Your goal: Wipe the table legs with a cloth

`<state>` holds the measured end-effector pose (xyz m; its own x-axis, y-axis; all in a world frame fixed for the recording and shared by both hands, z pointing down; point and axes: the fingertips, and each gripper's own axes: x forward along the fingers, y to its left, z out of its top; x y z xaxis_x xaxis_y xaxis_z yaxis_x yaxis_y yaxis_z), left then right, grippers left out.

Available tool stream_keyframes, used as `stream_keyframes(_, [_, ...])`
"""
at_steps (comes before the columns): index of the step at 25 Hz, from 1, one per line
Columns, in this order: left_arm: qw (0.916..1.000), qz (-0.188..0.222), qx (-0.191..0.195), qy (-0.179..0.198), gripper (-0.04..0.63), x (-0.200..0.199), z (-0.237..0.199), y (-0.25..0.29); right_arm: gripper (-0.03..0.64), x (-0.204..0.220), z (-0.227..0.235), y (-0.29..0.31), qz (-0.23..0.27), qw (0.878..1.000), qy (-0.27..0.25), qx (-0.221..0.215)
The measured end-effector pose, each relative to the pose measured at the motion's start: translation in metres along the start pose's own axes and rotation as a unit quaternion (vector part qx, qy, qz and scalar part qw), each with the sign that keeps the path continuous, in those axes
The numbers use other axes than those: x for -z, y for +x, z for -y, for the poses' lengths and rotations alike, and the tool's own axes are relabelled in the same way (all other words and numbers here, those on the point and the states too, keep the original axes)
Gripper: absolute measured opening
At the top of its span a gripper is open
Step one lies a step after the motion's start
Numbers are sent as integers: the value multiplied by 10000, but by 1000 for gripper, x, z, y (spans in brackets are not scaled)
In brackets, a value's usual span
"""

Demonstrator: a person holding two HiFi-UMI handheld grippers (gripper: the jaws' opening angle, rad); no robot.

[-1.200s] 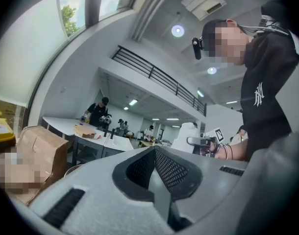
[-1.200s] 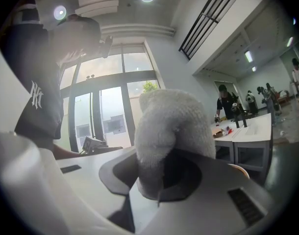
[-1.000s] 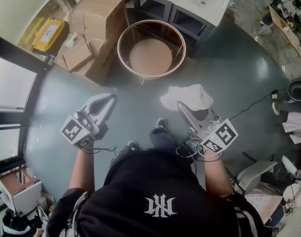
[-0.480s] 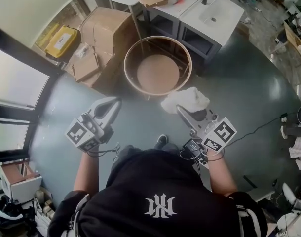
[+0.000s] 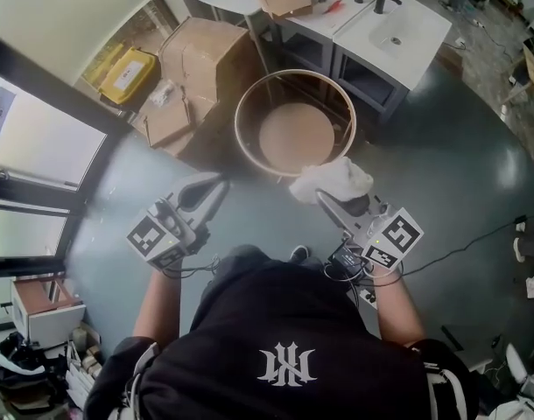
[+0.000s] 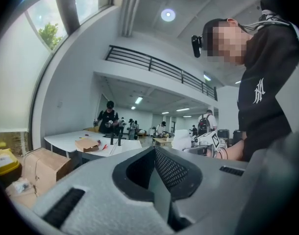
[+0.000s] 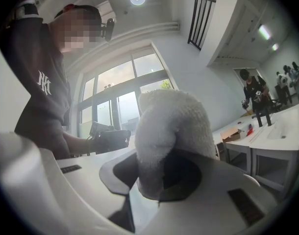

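A round table (image 5: 249, 103) with a wooden rim and a lower round shelf stands straight ahead on the grey floor. Its thin legs are barely visible under the rim. My right gripper (image 5: 326, 199) is shut on a white fluffy cloth (image 5: 331, 179), which bulges out of the jaws and hangs just at the table's near rim. In the right gripper view the cloth (image 7: 171, 131) fills the space above the gripper (image 7: 159, 182). My left gripper (image 5: 216, 185) is shut with nothing in it, a little short of the rim on the left. Its closed jaws fill the left gripper view (image 6: 159, 185).
Cardboard boxes (image 5: 201, 59) and a yellow container (image 5: 127, 73) lie left of the table by the window wall. White desks (image 5: 385, 38) stand right behind it. A small white cabinet (image 5: 39, 309) sits at the lower left. A cable (image 5: 477, 239) runs over the floor at the right.
The person has stepped towards the round table. Both grippers are now closer to its near rim, and the cloth has come up to the rim.
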<state>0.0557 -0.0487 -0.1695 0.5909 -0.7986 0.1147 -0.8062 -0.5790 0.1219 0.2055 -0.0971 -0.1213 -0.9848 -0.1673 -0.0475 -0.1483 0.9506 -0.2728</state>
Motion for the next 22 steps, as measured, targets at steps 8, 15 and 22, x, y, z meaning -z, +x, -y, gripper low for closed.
stream_keyframes(8, [9998, 9, 182, -17, 5, 11, -11, 9, 80, 22, 9, -2, -51, 9994, 195, 276])
stream_keyframes(15, [9979, -10, 617, -187, 5, 32, -26, 8, 80, 44, 4, 0, -93, 9957, 350, 848])
stream_keyframes(22, [9958, 29, 856, -314, 5, 44, -85, -26, 80, 53, -5, 66, -237, 9928, 274, 1141])
